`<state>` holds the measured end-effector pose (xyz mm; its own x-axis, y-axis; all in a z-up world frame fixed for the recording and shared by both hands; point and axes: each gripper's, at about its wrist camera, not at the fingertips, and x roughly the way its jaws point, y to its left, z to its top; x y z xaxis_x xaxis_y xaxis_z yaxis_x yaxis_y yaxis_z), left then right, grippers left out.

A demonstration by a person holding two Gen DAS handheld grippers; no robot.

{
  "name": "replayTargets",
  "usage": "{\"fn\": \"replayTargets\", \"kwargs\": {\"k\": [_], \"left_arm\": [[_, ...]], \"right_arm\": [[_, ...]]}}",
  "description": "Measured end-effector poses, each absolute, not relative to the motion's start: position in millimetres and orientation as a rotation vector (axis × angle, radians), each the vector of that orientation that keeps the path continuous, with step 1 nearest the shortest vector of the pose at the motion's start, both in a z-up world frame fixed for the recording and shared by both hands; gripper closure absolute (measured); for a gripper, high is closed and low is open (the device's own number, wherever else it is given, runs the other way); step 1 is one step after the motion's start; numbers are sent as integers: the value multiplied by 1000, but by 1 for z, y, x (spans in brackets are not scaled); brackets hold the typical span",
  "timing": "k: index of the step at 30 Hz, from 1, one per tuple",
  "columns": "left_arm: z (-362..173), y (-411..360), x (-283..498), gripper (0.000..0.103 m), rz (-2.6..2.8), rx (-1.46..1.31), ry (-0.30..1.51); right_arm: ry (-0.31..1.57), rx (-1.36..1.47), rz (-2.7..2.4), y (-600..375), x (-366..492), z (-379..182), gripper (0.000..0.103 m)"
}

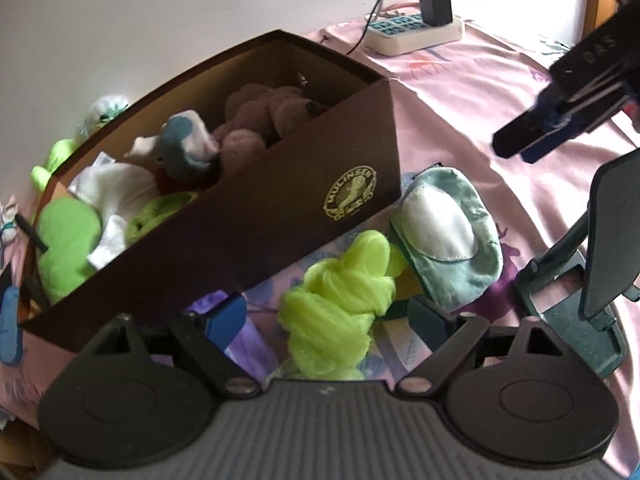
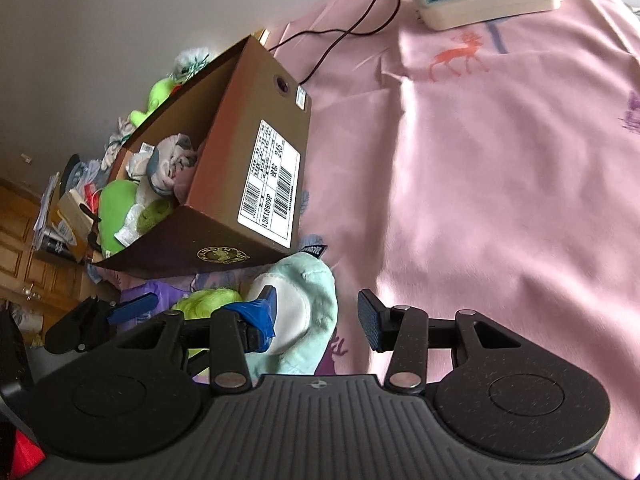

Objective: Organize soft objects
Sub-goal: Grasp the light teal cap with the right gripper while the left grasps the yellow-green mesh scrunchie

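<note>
left gripper point(image 1: 326, 316): jaws spread wide, yellow-green mesh ball point(image 1: 340, 292) between them, not pinched
right gripper point(image 2: 320, 316): jaws spread, over teal plush point(image 2: 308, 312)
box point(image 1: 280, 216): brown shoebox on pink sheet point(image 2: 500, 180), full of plushies
teal plush: beside box, touching mesh ball

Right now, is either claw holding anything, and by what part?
Nothing is held. The left claw is open around the yellow-green mesh puff, not closed. The right claw is open over the teal plush.
</note>
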<state>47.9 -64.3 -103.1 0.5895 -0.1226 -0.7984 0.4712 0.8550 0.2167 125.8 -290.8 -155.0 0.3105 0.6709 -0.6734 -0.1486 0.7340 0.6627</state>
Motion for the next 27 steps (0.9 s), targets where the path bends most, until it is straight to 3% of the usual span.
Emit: {"fn": "replayTargets", "kwargs": {"k": [8,12,20,23,27], "left_arm": [[-115,-66,60,14,-373,444,914],[-121,-70,65,20,-383,455,930],[-129,-74,70,23,-386,471,951],[-129,-71,74,25,-387,438,961],[-129,-69,74,39,-404,405,963]], "right_arm": [[1176,497,661,-280,152,-178,74],[1184,495,713,-273,158,-186,74],[1169,476,891,-258,162,-191,72],[1156,459,915,-258,165,-191,77],[1142,447,904,-260,163,-191,89]]}}
